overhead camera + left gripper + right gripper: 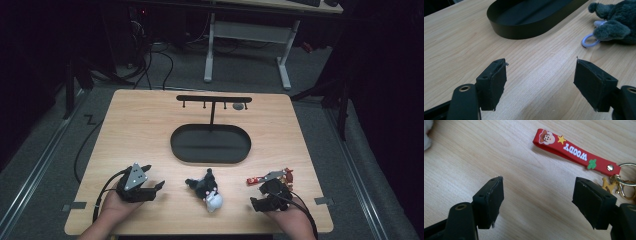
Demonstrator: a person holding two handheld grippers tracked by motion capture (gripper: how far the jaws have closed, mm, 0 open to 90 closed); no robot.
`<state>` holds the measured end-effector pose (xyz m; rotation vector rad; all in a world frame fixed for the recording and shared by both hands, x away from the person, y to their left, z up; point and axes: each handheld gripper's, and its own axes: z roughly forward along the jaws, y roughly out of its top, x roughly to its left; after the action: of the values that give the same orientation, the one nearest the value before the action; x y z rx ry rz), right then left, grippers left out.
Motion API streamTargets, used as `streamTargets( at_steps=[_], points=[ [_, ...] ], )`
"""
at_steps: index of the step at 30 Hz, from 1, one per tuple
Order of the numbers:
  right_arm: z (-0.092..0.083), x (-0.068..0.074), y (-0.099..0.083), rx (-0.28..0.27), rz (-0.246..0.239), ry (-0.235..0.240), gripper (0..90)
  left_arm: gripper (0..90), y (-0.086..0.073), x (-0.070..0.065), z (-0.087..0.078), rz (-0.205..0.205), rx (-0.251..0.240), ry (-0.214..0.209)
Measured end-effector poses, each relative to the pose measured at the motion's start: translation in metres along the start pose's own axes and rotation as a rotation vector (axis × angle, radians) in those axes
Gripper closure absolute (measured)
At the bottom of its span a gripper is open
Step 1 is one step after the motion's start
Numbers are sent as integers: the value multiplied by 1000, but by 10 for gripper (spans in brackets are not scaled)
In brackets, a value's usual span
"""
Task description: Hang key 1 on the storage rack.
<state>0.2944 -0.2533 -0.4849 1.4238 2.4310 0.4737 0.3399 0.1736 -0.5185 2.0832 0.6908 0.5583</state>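
A dark grey plush toy with a white part lies near the table's front edge, between my two grippers. The left gripper view has the plush at the upper right, with a pale blue ring on it. My left gripper rests left of the plush, open, with bare wood between its jaws. A red "WOODY" strap keychain lies at the front right, with a gold ring and charm at one end. My right gripper stands open just short of the strap, holding nothing.
A black oval tray sits mid-table, and a black T-shaped hanger stand with small pegs rises from its far side. The wooden table has bare wood to the left and right of the tray.
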Motion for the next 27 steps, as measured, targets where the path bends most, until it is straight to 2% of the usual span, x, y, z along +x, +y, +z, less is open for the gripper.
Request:
streamTargets(
  at_steps=[8, 13, 19, 20, 27],
  points=[
    [-5, -5, -3, 13, -16, -18, 257, 264, 0, -1, 0, 3, 2, -3],
    [-10, -21, -8, -1, 26, -40, 259, 263, -1, -3, 0, 17, 14, -8],
    [-11, -33, -15, 4, 50, -61, 259, 262, -1, -5, 3, 24, 18, -19],
    [-12, -37, -17, 2, 67, -66, 259, 260, -1, -6, 3, 30, 22, -20],
    [-16, -53, -17, 5, 93, -95, 259, 258, -1, -8, 2, 39, 20, -22]
  ],
)
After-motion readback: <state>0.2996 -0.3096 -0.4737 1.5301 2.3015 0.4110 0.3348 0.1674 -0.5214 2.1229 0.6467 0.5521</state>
